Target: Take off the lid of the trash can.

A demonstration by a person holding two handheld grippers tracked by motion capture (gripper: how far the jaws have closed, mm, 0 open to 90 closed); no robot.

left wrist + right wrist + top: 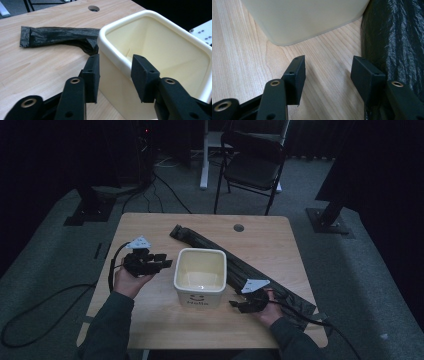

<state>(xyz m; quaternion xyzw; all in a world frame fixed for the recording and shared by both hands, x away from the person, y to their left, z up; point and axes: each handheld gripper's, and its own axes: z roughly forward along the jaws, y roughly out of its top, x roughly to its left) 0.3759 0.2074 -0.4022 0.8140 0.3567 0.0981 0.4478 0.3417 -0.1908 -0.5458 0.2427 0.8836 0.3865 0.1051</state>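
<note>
Cream bin [200, 276] waits; black bag [280, 287] at 3 o'clock. Both grippers, L [161, 260] & R [235, 305], gape empty; you grab bag next.

dim grainy high view, brighter gripper views, soft focus up close

Bin [307, 20]: top cut off by the right gripper view's edge.
Black bag [240, 265]: middle stretch hidden behind the bin.

bin [200, 276] mid-table, bag [280, 285] blocking right, left side free
</note>
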